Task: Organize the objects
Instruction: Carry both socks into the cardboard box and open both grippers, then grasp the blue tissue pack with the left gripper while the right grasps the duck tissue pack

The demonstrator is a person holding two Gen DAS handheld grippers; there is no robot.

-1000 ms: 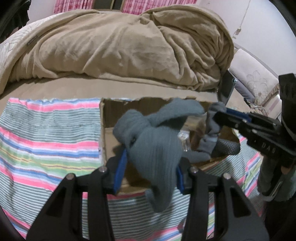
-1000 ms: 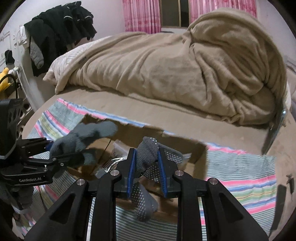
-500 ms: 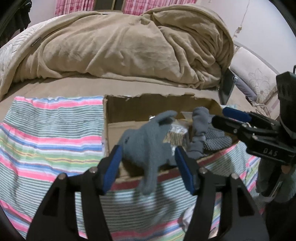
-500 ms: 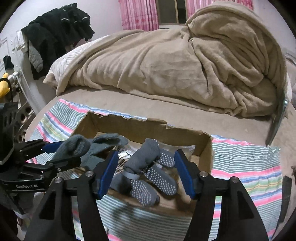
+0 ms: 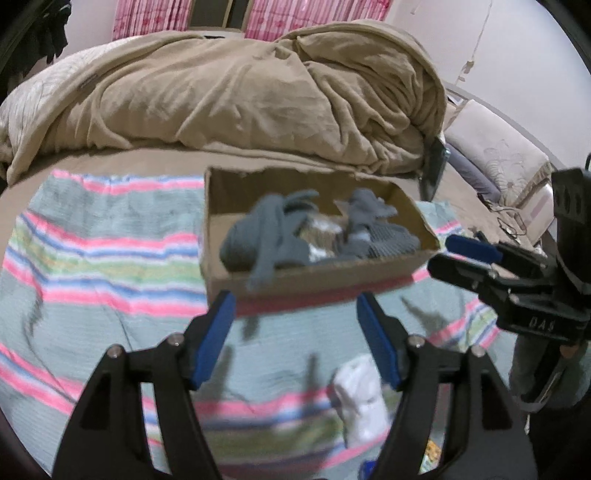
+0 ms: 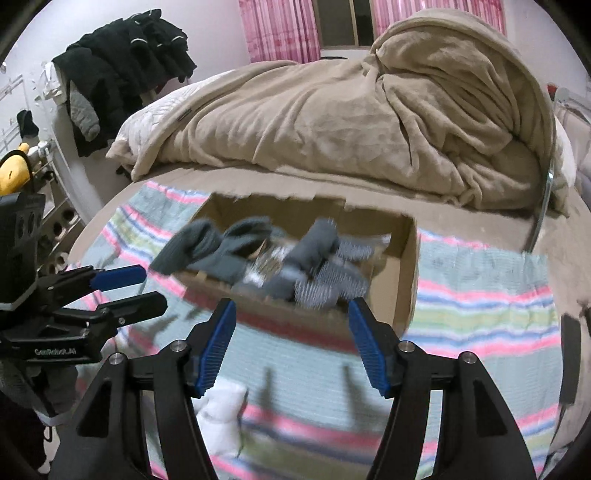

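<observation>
Pink curtains (image 6: 275, 29) hung at the top of the frame behind a bed heaped with a tan blanket (image 5: 240, 103), and black clothes (image 6: 122, 70) hung at the upper left of the right wrist view. On the bed lay a striped cloth (image 5: 96, 258), and on it, at the centre of both views, sat an open cardboard box (image 5: 406, 266) with its long axis running left to right across the frame. Inside the box, at its left end, a plain grey sock (image 5: 266, 240) lay bunched, one end drooping over the near wall towards the bottom of the frame. At the right end lay a grey sock with white grip dots (image 6: 325, 273), its length running diagonally from the upper middle down to the lower right. The left gripper (image 5: 295, 336) hung below the box in its own view, its jaws opening, with nothing between the blue pads. The right gripper (image 6: 291, 343) stood likewise with its jaws wide apart and empty. A white cloth item (image 5: 362, 398) lay on the striped cloth near the bottom of the frame; blur hid what it was.
</observation>
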